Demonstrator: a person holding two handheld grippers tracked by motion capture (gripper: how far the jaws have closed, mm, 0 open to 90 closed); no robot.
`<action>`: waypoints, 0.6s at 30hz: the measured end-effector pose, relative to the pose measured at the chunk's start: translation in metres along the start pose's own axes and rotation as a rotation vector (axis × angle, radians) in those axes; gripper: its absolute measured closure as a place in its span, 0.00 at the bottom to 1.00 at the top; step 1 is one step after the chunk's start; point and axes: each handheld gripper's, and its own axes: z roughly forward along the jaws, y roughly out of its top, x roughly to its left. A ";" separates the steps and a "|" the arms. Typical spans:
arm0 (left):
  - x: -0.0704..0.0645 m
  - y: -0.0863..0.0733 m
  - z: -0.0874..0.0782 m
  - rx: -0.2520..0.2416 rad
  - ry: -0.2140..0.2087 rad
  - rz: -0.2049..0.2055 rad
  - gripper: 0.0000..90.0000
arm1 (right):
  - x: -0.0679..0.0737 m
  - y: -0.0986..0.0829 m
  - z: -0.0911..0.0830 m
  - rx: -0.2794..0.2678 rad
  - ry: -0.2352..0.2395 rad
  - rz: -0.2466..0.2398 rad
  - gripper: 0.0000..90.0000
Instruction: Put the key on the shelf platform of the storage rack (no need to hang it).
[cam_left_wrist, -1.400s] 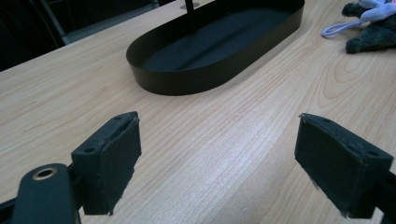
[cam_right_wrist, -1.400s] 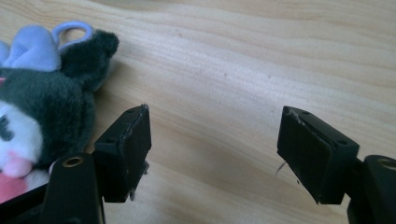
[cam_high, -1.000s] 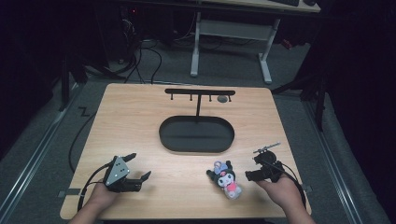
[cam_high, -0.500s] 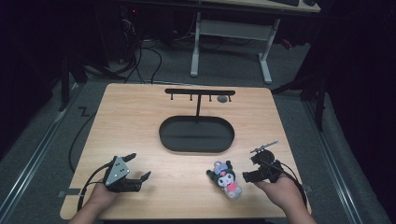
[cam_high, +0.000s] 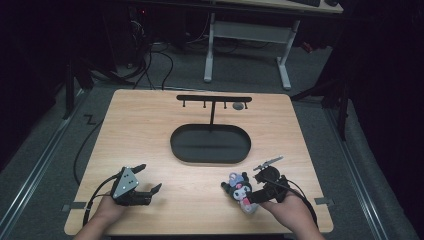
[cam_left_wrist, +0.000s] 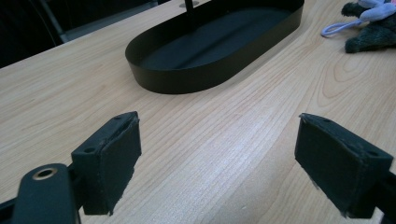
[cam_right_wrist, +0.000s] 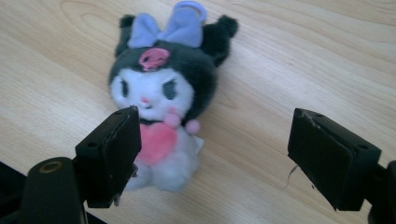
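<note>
The right gripper (cam_right_wrist: 212, 156), jaws released wide, hovers at the plush keychain doll (cam_right_wrist: 161, 100) lying near the table's (cam_high: 150, 130) front right corner. Apparently mid-approach; next it must centre and clench. The left gripper (cam_left_wrist: 217, 161) rests, jaws apart, near the front left corner.

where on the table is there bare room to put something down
Bare wood lies left of the black oval tray, out to the table edge, and between the left gripper and the plush toy. The near right corner is crowded: the toy lies beside the open right gripper.
</note>
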 end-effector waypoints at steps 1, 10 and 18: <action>0.000 0.000 0.000 0.004 0.000 -0.002 0.17 | 0.006 0.002 0.002 0.005 0.001 -0.015 0.19; 0.000 0.000 0.001 0.002 -0.001 0.002 0.17 | 0.024 0.000 0.010 0.014 -0.001 -0.075 0.18; 0.000 0.001 0.001 0.004 -0.002 0.000 0.17 | 0.027 -0.012 0.023 0.031 0.002 -0.078 0.18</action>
